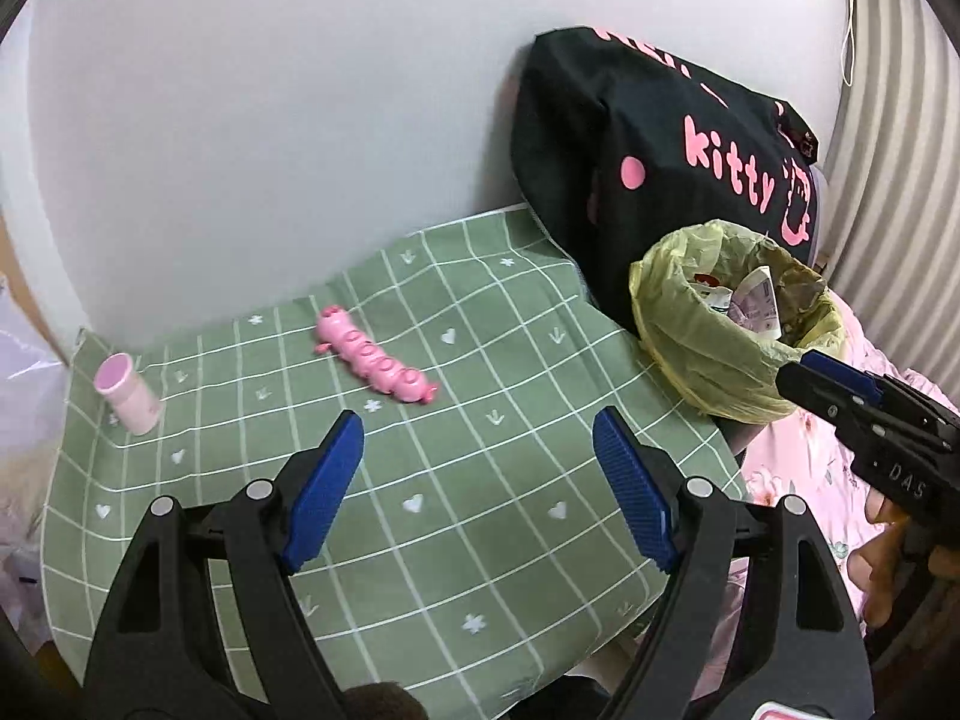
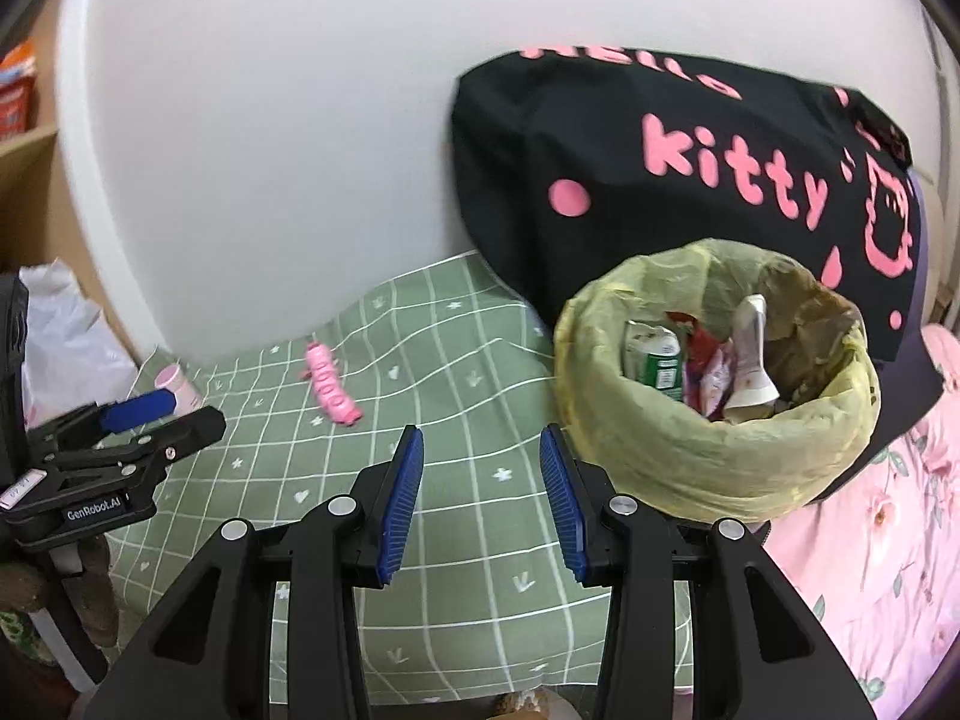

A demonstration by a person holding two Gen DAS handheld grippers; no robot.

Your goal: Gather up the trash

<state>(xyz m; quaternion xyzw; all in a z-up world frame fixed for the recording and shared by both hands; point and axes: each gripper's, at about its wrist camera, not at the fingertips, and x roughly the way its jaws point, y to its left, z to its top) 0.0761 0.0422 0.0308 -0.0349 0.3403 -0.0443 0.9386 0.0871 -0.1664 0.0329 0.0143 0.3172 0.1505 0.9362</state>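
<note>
A small bin lined with a yellow-green bag (image 1: 708,354) (image 2: 690,462) stands at the right edge of the green checked cloth (image 1: 480,540) (image 2: 456,540). Wrappers, a green can and a pale tube lie inside it. A pink caterpillar-shaped toy (image 1: 375,360) (image 2: 330,387) and a small pink bottle (image 1: 126,393) (image 2: 177,384) rest on the cloth farther back. My left gripper (image 1: 477,426) (image 2: 156,420) hovers open over the cloth, nothing between its fingers. My right gripper (image 2: 480,438) (image 1: 804,375) is open and bare too, just left of the bin's near side.
A black bag with pink "kitty" lettering (image 1: 630,150) (image 2: 660,180) leans on the white wall behind the bin. Pink floral bedding (image 1: 798,468) (image 2: 870,540) lies to the right. A white plastic bag (image 2: 60,324) and a wooden shelf (image 2: 24,150) stand at the left.
</note>
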